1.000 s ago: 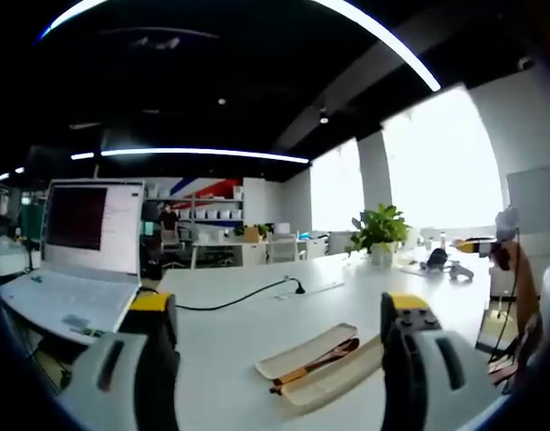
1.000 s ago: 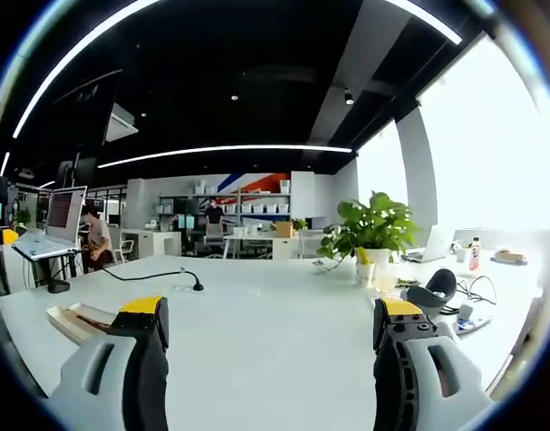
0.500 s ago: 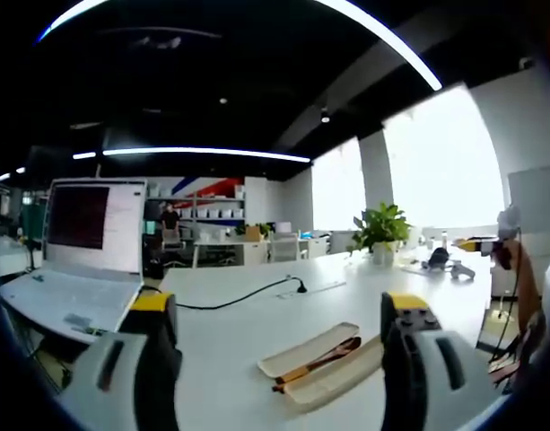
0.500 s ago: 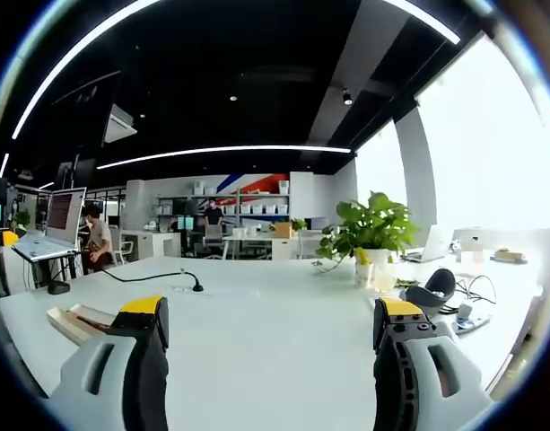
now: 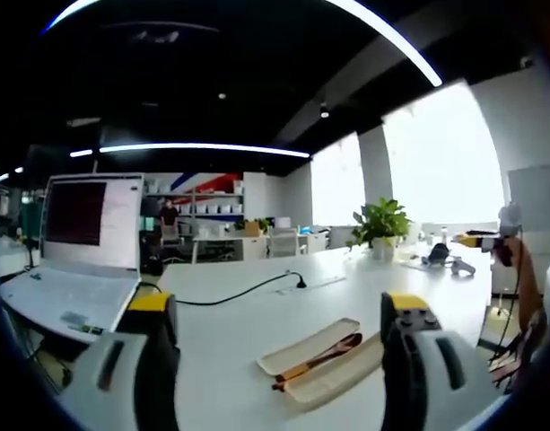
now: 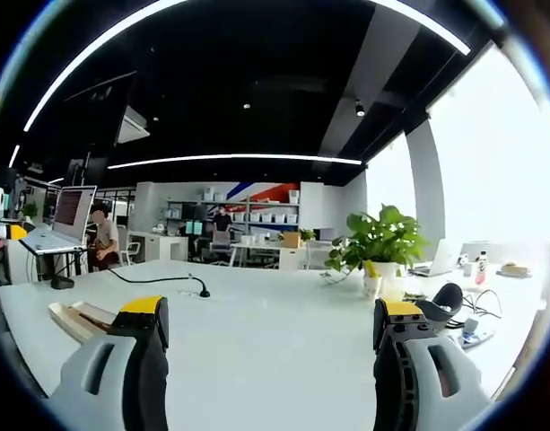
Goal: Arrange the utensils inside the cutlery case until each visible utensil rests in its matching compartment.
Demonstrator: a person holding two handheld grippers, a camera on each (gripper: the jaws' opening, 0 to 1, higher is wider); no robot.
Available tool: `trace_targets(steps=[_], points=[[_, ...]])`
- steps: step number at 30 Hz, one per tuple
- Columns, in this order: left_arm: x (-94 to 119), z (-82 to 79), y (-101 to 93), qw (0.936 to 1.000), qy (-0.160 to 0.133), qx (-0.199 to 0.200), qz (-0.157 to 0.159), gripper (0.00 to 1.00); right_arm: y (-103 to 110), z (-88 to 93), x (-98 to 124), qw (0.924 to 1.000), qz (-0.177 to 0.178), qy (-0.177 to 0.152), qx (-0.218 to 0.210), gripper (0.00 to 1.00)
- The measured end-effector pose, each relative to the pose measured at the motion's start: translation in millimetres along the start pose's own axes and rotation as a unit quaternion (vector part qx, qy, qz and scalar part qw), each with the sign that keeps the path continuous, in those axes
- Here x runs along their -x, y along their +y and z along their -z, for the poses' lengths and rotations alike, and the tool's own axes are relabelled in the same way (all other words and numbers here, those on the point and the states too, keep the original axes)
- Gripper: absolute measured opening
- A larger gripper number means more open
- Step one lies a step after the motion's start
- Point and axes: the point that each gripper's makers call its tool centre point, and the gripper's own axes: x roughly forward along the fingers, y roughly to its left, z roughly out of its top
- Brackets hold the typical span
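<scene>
A beige cutlery case [image 5: 315, 359] lies open on the white table [image 5: 230, 323], its two long halves side by side. A brown wooden utensil [image 5: 318, 356] rests along the case between the halves. My left gripper [image 5: 275, 346] stands open above the table, with the case just left of its right jaw and nothing between the jaws. In the right gripper view the same case [image 6: 77, 317] sits far left, beside the left jaw. My right gripper [image 6: 267, 346] is open and holds nothing.
An open laptop [image 5: 77, 256] stands at the left. A black cable [image 5: 248, 289] with a plug runs across the table. A potted plant [image 6: 378, 256], a black mouse-like object [image 6: 436, 301] and cables lie at the right. A seated person [image 6: 100, 241] is far back.
Both views have shifted slightly as the cameras tilted; the case and utensil stay where they were. Both grippers remain open.
</scene>
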Motion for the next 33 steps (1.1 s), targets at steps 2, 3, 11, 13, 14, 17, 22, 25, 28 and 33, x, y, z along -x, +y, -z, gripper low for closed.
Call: trace_targets(steps=[2, 3, 11, 13, 14, 17, 22, 25, 28, 33], points=[[0, 0.3, 0.5, 1.0, 0.0, 0.0, -0.001, 1.0, -2, 1.6, -1, 1.0, 0.004, 0.003, 0.001, 0.99], [-1, 0.4, 1.0, 1.0, 0.0, 0.001, -0.001, 1.0, -3, 2.2, -2, 1.0, 0.006, 0.004, 0.002, 0.99], [-5, 8.4, -1.1, 0.9999, 0.015, 0.006, 0.003, 0.94, 4, 6.9, -9, 0.9999, -0.004, 0.011, 0.003, 0.99], [-6, 10.3, -3.0, 0.9998, 0.018, 0.007, 0.007, 0.94, 9, 8.4, -10, 0.9998, -0.011, 0.014, 0.003, 0.99], [-6, 11.9, -4.0, 0.9997, 0.022, 0.005, 0.009, 0.93, 12, 9.3, -11, 0.9998, -0.013, 0.017, 0.003, 0.99], [-5, 13.6, -5.1, 0.9995, 0.031, 0.001, 0.011, 0.88, 14, 9.6, -12, 0.9997, -0.01, 0.019, 0.014, 0.99], [-10, 19.8, -4.0, 0.9991, 0.039, 0.004, 0.013, 0.87, 21, 9.8, -12, 0.9996, -0.021, 0.019, 0.007, 0.99], [-12, 23.2, -3.0, 0.9989, 0.045, 0.005, 0.011, 0.85, 22, 9.6, -11, 0.9995, -0.022, 0.019, 0.009, 0.99], [-14, 28.4, -2.3, 0.9983, 0.055, 0.014, 0.014, 0.84, 23, 8.3, -10, 0.9996, -0.024, 0.016, 0.007, 0.99], [-17, 32.1, -1.1, 0.9979, 0.062, 0.007, 0.013, 0.82, 34, 10.2, -13, 0.9988, -0.045, 0.02, -0.005, 0.99]])
